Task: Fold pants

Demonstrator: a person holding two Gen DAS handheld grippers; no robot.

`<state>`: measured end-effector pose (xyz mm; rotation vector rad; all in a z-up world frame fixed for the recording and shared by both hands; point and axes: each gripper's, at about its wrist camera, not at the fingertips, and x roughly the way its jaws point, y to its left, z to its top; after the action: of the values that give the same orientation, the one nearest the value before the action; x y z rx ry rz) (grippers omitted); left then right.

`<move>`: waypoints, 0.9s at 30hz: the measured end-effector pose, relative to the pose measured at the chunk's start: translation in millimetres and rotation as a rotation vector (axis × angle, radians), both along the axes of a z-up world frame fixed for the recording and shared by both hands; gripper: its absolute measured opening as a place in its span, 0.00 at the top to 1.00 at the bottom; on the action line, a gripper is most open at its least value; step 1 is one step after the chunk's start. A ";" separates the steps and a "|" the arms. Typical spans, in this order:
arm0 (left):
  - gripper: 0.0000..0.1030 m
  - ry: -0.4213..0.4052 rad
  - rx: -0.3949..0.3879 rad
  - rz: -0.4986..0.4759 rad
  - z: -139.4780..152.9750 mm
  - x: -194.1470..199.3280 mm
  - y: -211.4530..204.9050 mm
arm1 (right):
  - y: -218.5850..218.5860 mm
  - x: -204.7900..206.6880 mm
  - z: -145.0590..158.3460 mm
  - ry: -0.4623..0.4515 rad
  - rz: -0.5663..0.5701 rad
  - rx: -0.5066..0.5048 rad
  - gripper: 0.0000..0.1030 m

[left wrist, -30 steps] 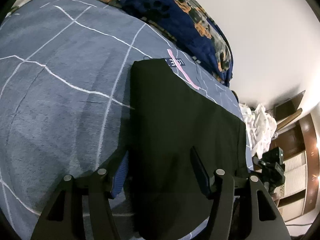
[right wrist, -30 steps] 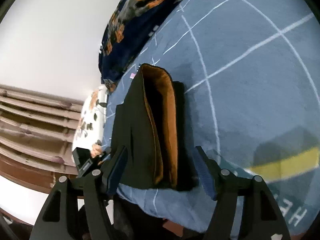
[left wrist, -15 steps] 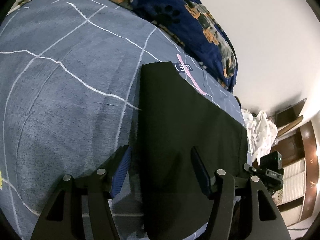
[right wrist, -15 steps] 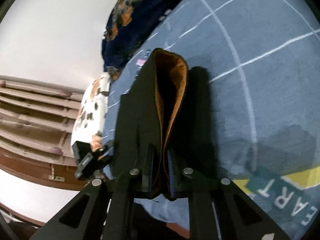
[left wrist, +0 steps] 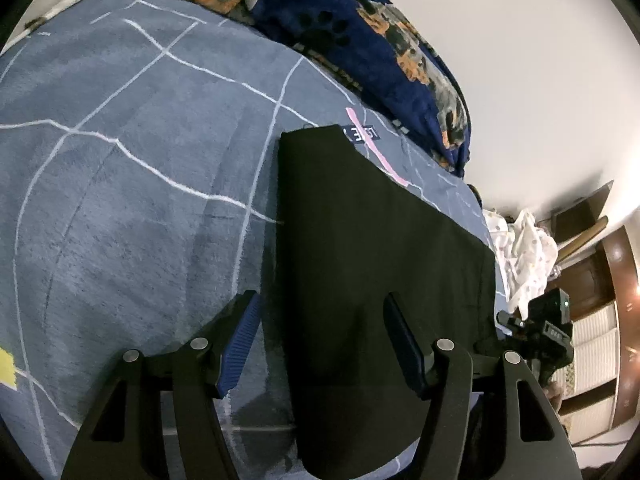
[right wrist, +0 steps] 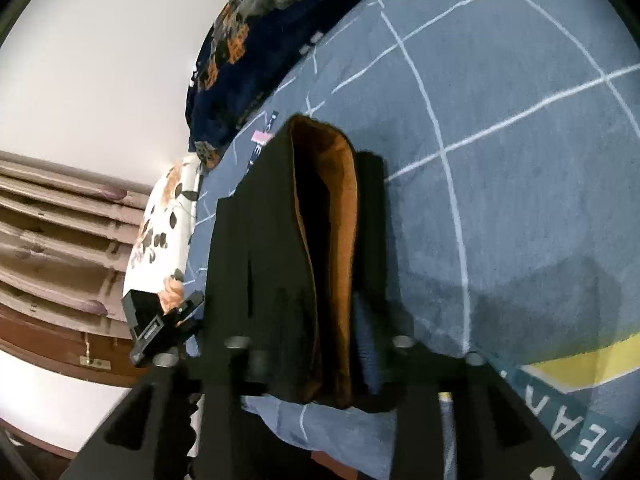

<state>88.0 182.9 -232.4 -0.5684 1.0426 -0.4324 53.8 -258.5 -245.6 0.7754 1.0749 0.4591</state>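
Note:
Black pants (left wrist: 372, 248) lie flat on the blue bedspread (left wrist: 120, 184), stretching away from me. My left gripper (left wrist: 322, 340) is open, its blue-padded fingers (left wrist: 240, 336) straddling the near left edge of the pants. In the right wrist view the pants' waist end (right wrist: 320, 248) shows its orange-brown lining (right wrist: 336, 208) gaping open. My right gripper (right wrist: 320, 356) has its jaws partly apart around that bunched waist edge; fabric hides the fingertips, so the grip is unclear.
A dark blue dog-print blanket (left wrist: 380, 40) is heaped at the bed's far edge by the white wall. A floral pillow (right wrist: 164, 232) lies beyond the bed edge, with wooden furniture (right wrist: 52, 240) behind. White cloth (left wrist: 524, 248) is piled off the bed.
My right gripper shut on the waist edge half a second ago; its jaws now stand wider apart. My left gripper shifted slightly and stayed open.

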 end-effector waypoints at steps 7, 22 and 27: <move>0.38 -0.021 0.087 -0.081 2.2 5.0 -0.3 | 0.8 13.2 -11.3 0.027 0.034 -0.077 0.37; 0.38 0.060 -0.180 -0.464 -17.8 43.4 -30.1 | 42.4 37.9 -16.8 -0.091 0.274 0.025 0.34; 0.38 0.051 -0.143 -0.516 -15.2 52.9 -50.9 | 45.5 41.0 -17.0 -0.098 0.295 0.026 0.32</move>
<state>140.8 132.0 -247.6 -0.4333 1.2132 -0.9556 94.9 -213.0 -262.6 0.6118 1.0978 0.7552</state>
